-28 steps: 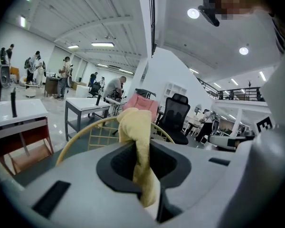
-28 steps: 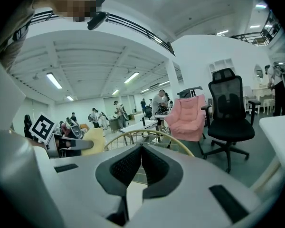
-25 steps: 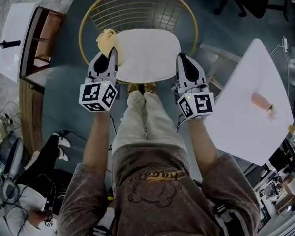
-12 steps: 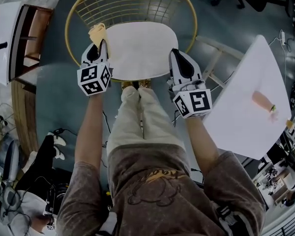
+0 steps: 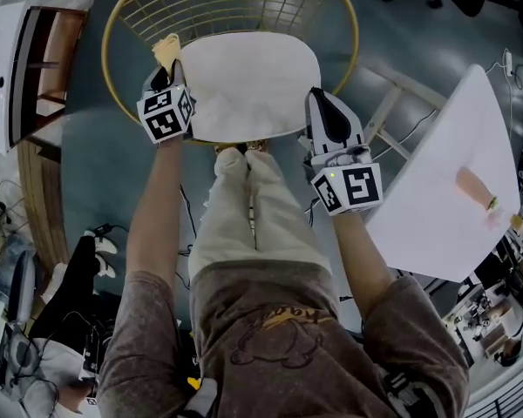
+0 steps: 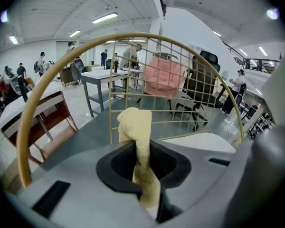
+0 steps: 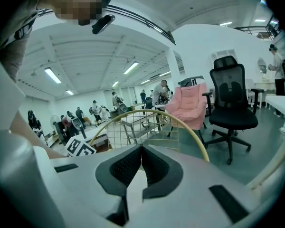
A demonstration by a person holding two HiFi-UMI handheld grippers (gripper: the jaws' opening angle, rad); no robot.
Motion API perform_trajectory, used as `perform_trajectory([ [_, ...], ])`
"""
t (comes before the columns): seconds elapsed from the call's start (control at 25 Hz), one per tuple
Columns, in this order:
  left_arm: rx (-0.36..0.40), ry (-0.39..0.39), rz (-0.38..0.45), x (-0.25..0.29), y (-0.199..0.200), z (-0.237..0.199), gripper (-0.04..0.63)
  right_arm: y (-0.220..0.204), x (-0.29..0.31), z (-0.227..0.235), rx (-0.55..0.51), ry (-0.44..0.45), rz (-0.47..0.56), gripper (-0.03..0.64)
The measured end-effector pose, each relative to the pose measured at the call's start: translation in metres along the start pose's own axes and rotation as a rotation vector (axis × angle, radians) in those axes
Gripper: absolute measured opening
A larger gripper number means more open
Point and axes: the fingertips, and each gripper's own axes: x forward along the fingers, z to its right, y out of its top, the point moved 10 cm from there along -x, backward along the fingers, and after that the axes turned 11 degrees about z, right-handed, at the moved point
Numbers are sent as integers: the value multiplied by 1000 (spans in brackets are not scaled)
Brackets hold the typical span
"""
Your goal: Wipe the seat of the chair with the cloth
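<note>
A gold wire chair with a white seat stands in front of me. My left gripper is at the seat's left edge, shut on a yellow cloth that sticks out past its jaws. In the left gripper view the cloth rises between the jaws in front of the wire back. My right gripper hovers at the seat's right edge, jaws shut with nothing between them. In the right gripper view the jaw tips meet, with the chair's gold rim behind.
A white table with a small pinkish object stands at the right. A wooden shelf unit is at the left. My legs stand just before the seat. Cables and gear lie on the floor at the lower left.
My left gripper has moved forward and left along the seat's left edge with the cloth. The right gripper has stayed near the seat's right edge.
</note>
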Motion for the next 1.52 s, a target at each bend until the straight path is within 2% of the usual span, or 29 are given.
perform_trajectory([
  [0.32,1,-12,-61,24,-17,-3,57,-8,1,5,8,4,-7,26],
  [0.6,-3,-71,-103,43,-33,36,57,-19,-18,24,22,-29,-23,26],
  [0.76,-29,-104,-111,58,-41,38,57,-27,-11,18,30,-54,-20,26],
  [1.04,-44,-210,-143,89,-38,74,57,-26,-3,25,39,-89,-28,26],
  [1.52,-10,-395,-181,113,-38,142,57,-37,-7,26,42,-126,-41,26],
])
